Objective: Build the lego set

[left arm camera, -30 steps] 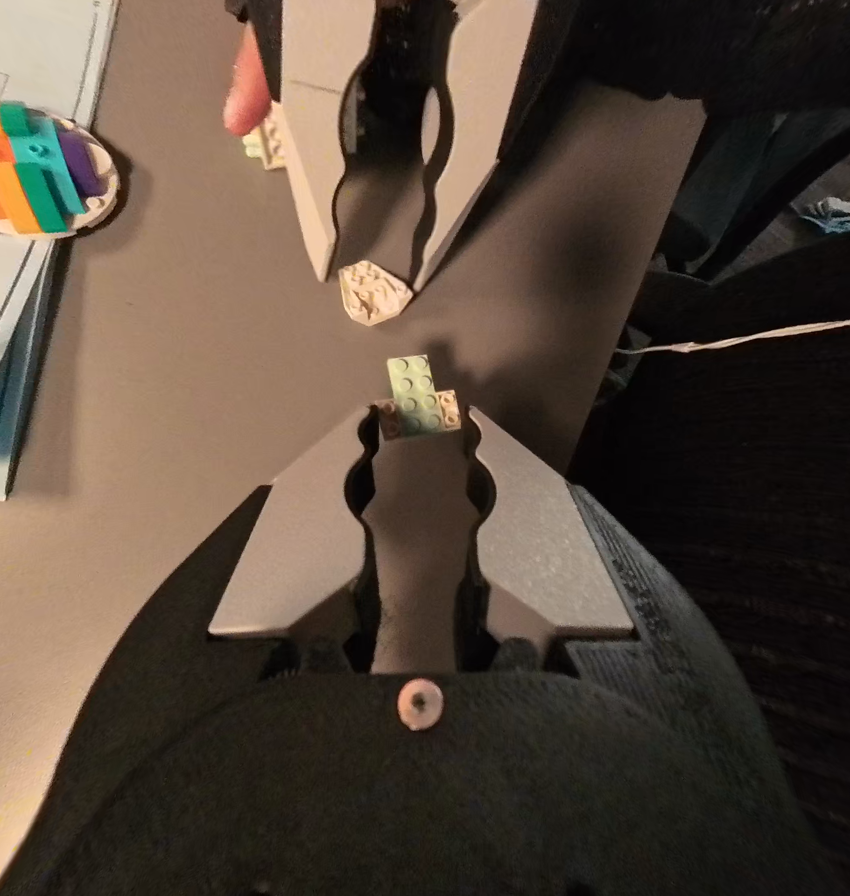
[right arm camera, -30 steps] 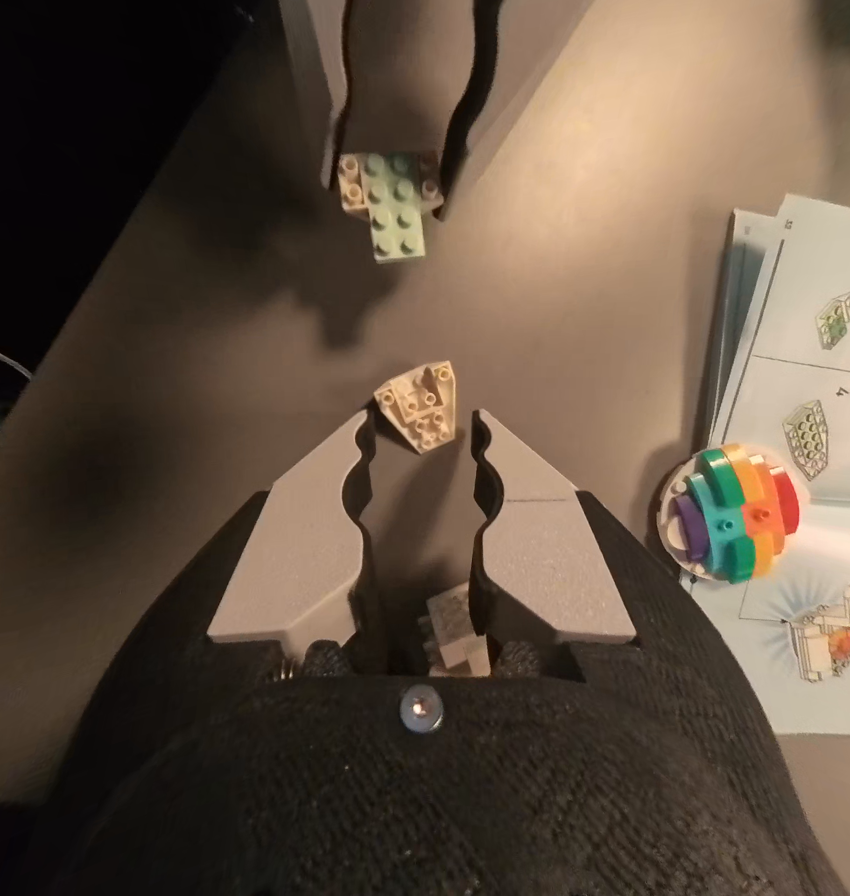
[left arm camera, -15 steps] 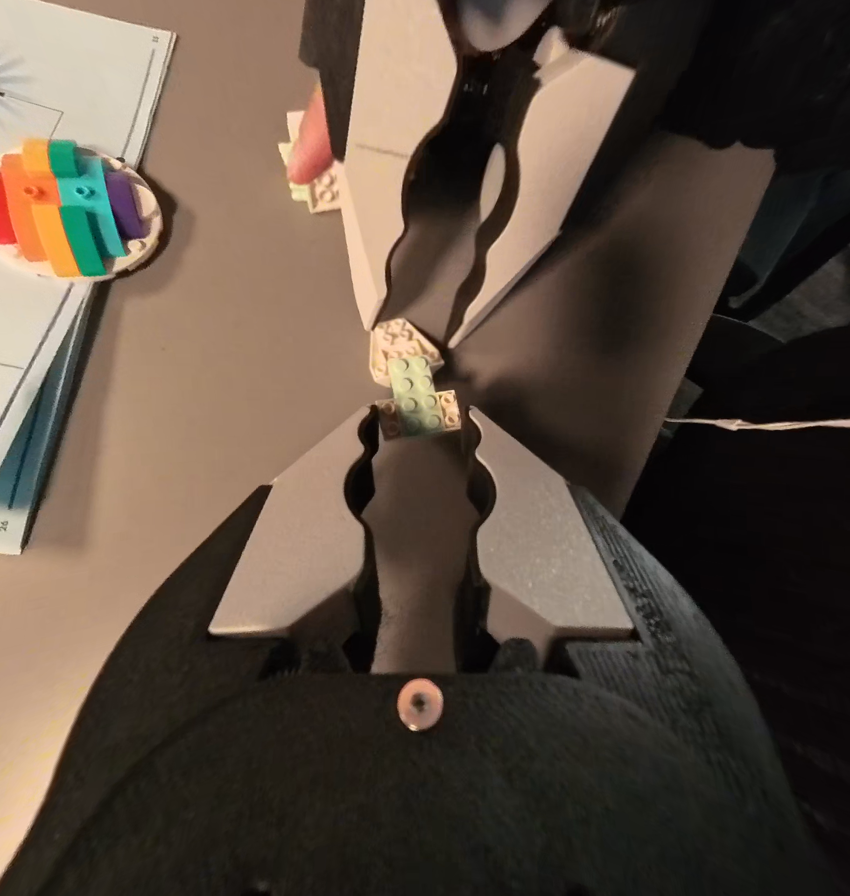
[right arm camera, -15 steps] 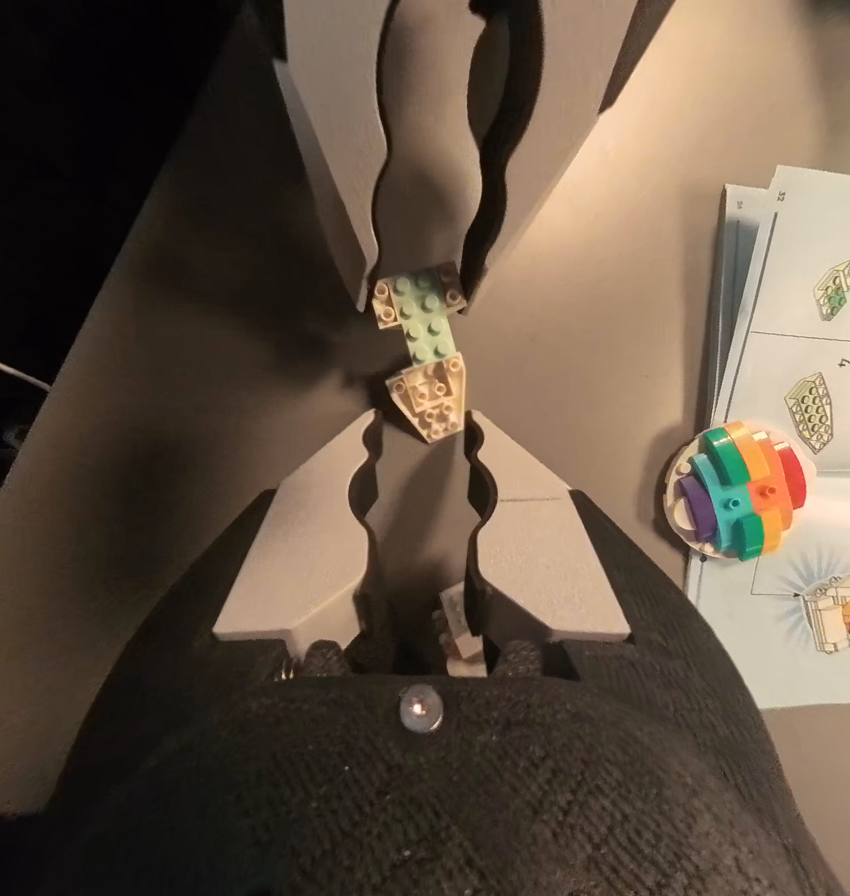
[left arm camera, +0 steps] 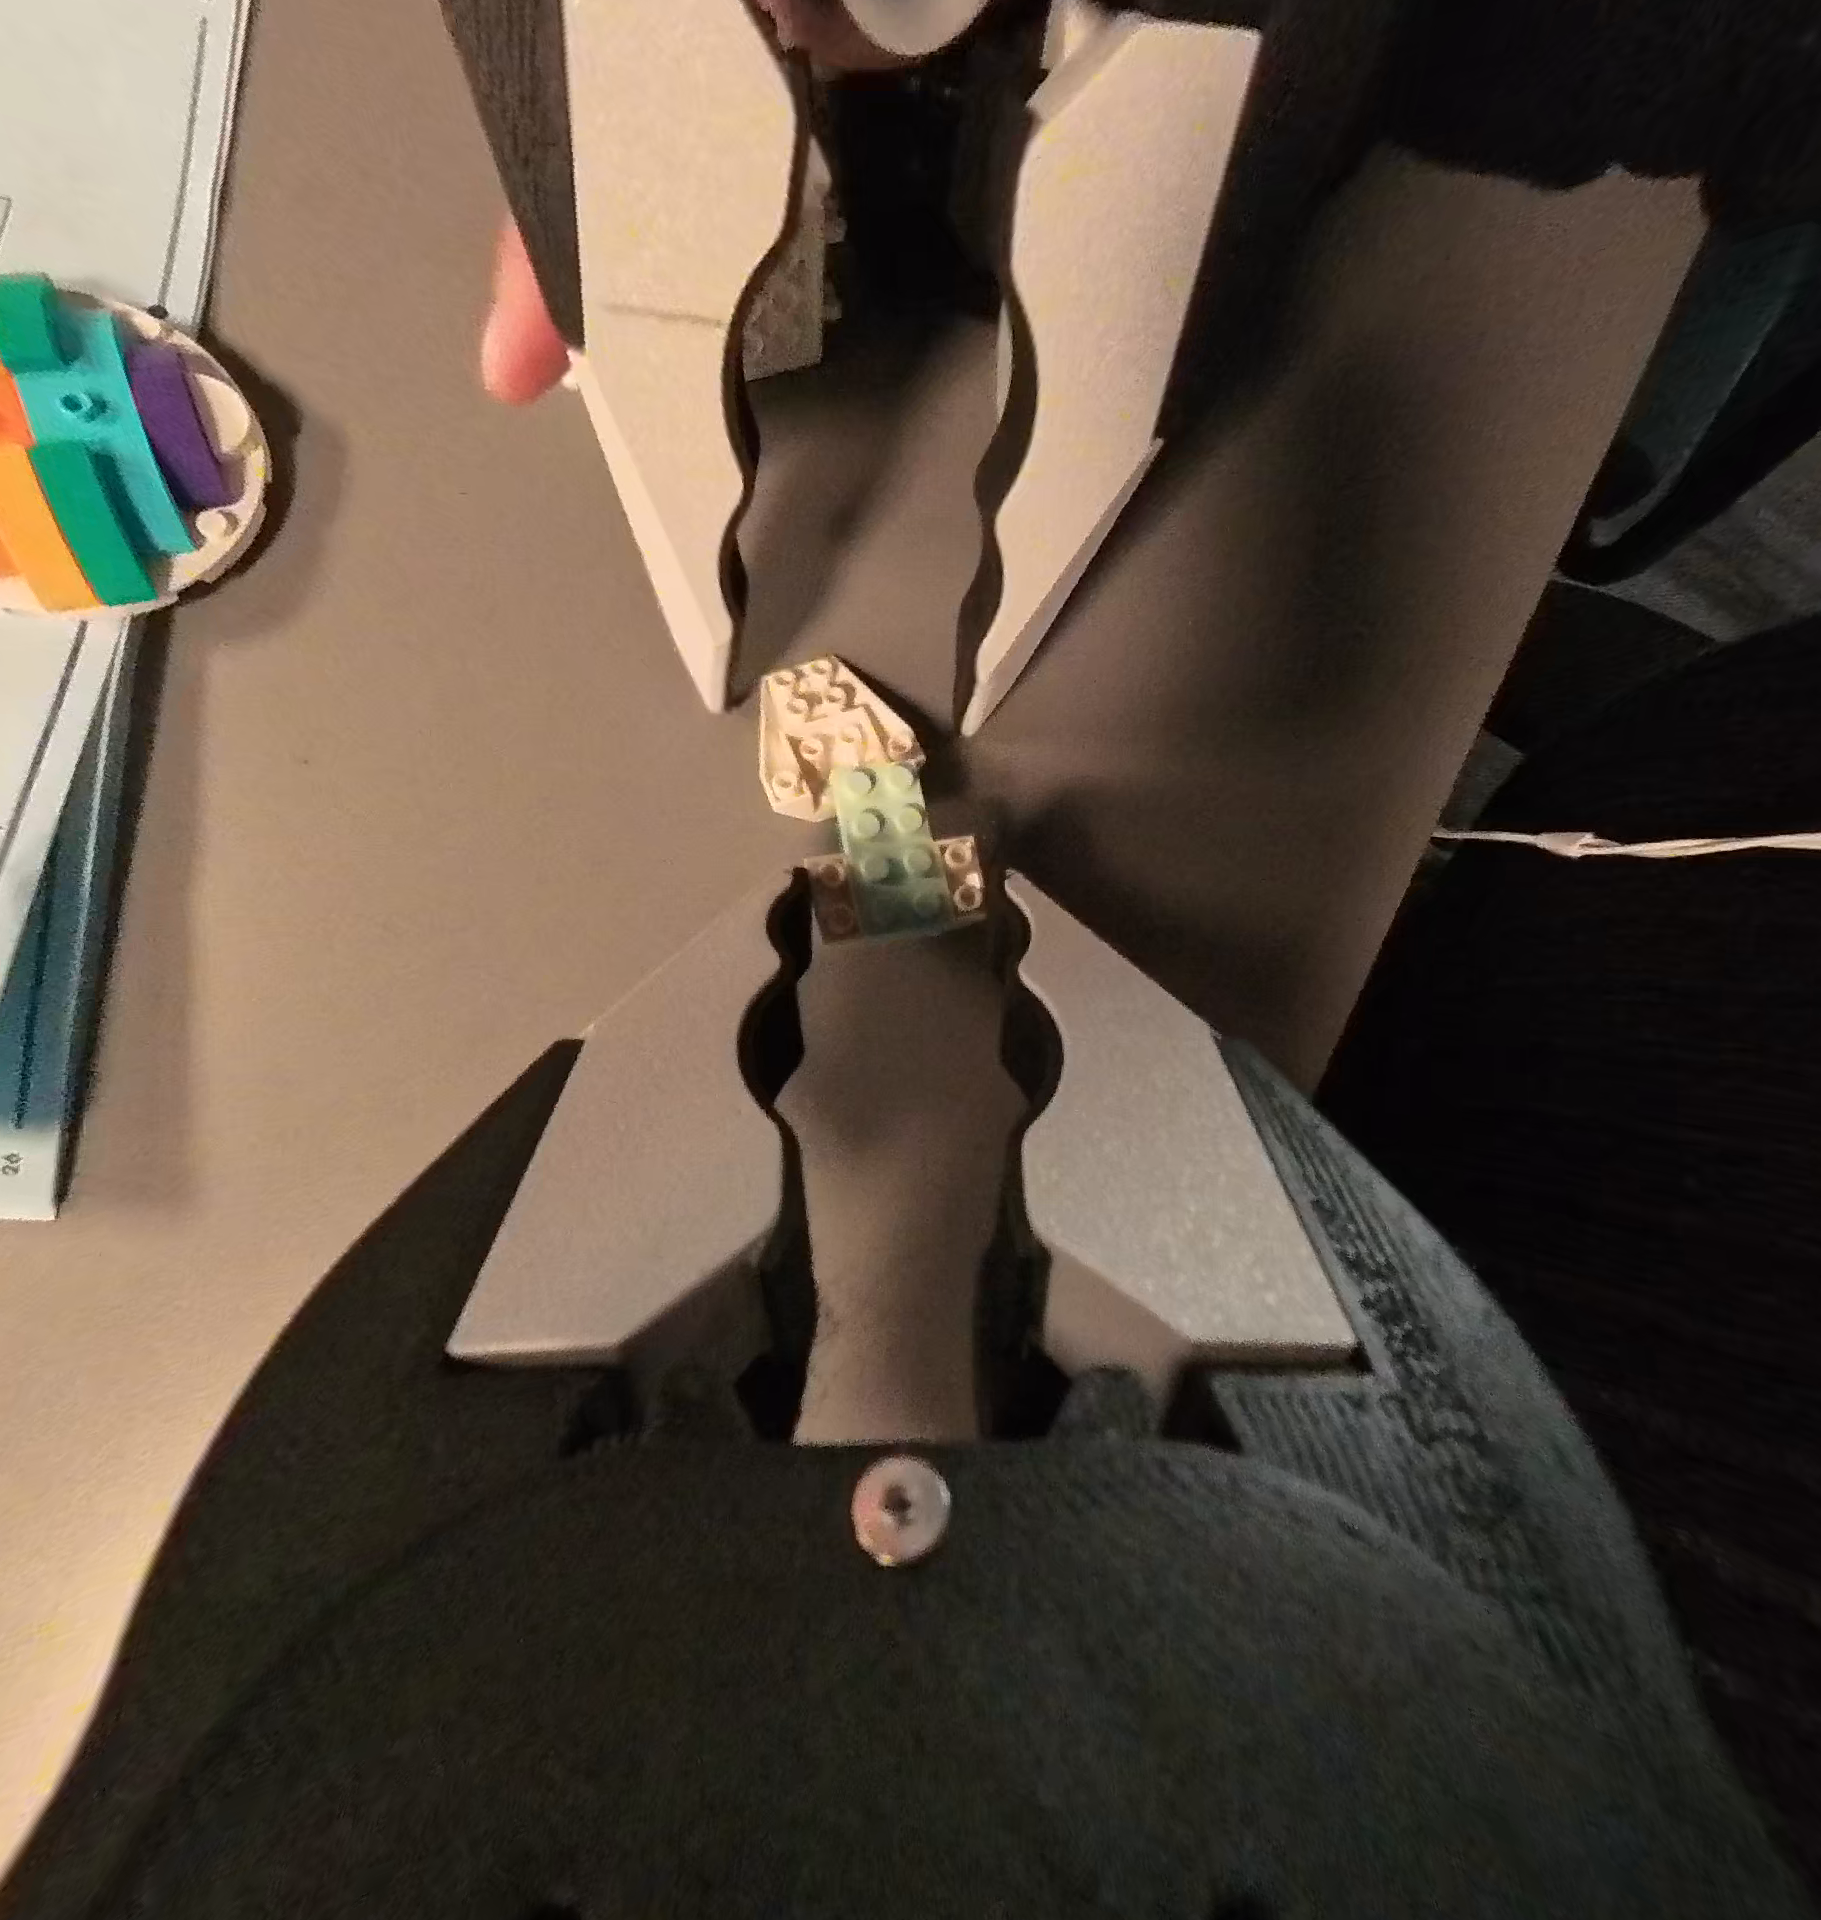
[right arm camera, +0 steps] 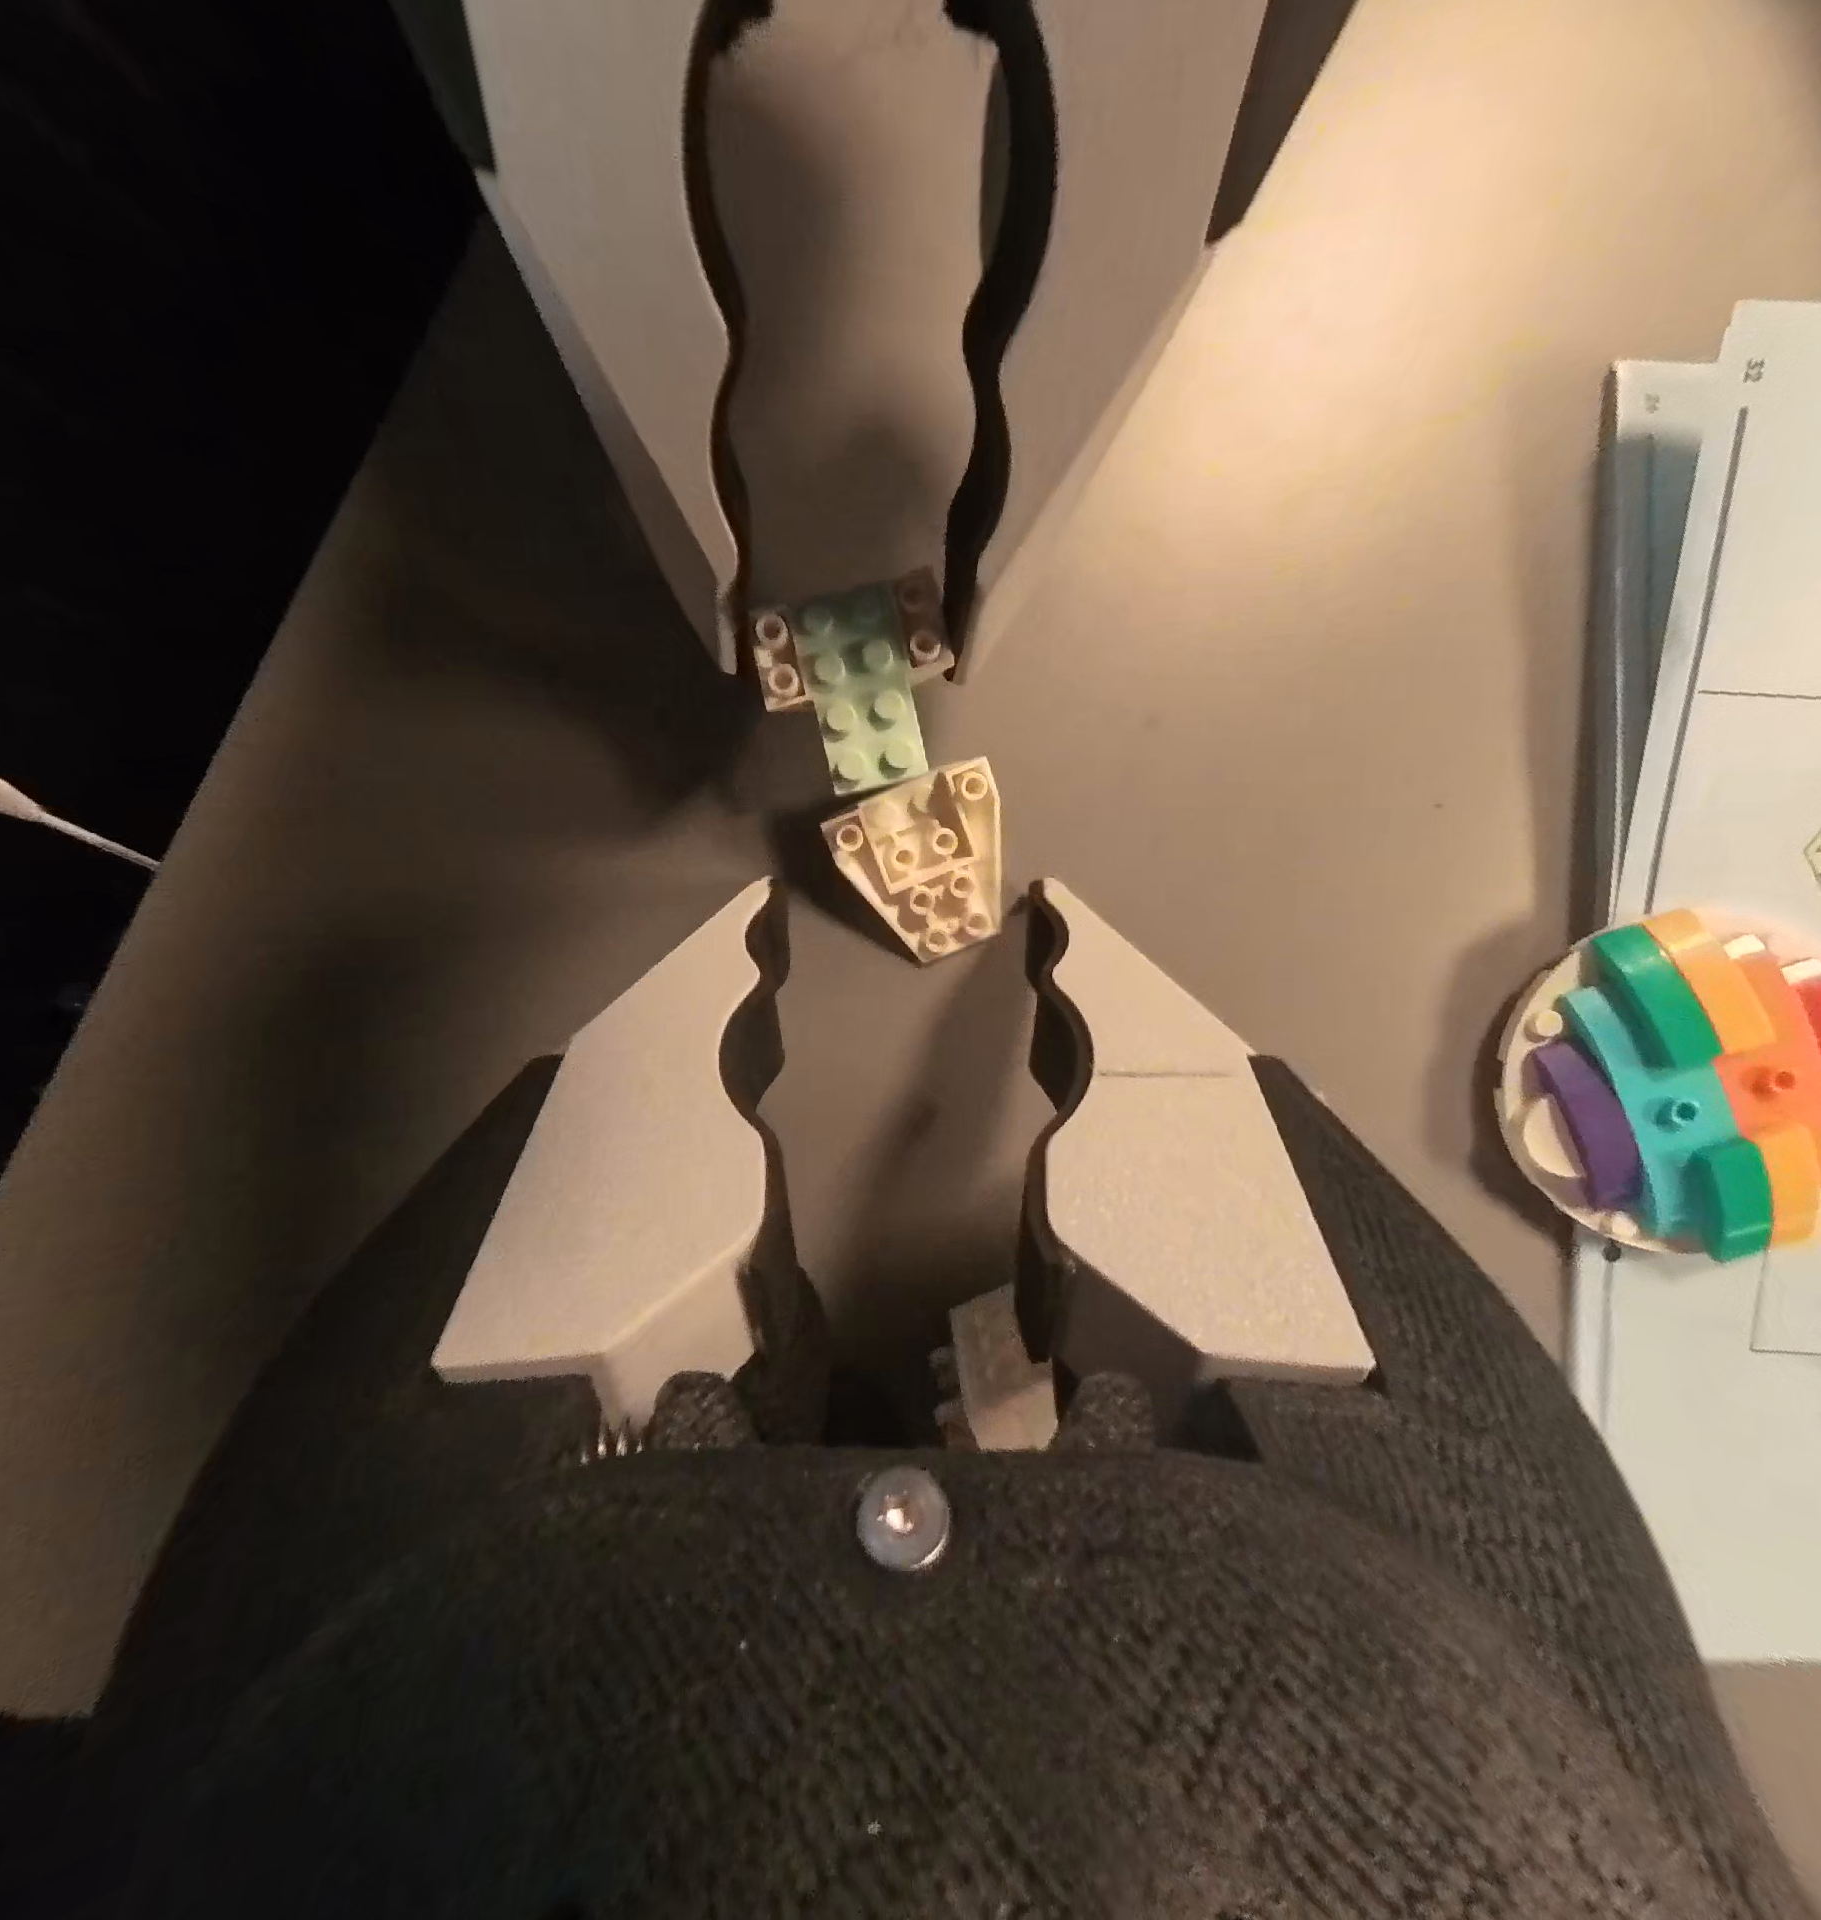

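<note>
My left gripper [left arm camera: 904, 896] is shut on a small assembly [left arm camera: 895, 868]: a light green plate stacked on a tan plate. It also shows in the right wrist view [right arm camera: 854, 665]. The green plate's free end reaches a cream wedge piece [left arm camera: 821, 727] that lies stud-holes up, and overlaps its edge. My right gripper [right arm camera: 904, 896] faces the left one tip to tip. Its jaws stand open on either side of the wedge [right arm camera: 921, 862], with a gap on both sides. The right gripper appears at the top of the left wrist view [left arm camera: 844, 707].
A rainbow build on a round white plate [right arm camera: 1706, 1081] sits on an open instruction booklet [right arm camera: 1737, 623]; both show in the left wrist view [left arm camera: 75, 447]. A pale brick [right arm camera: 989, 1371] lies under the right gripper's base. The table edge [right arm camera: 262, 582] is close, with a white cord [right arm camera: 44, 821] beyond.
The two grippers have closed the distance between them. The green plate's end, apart from the wedge a second ago, now meets it. Both grips look the same.
</note>
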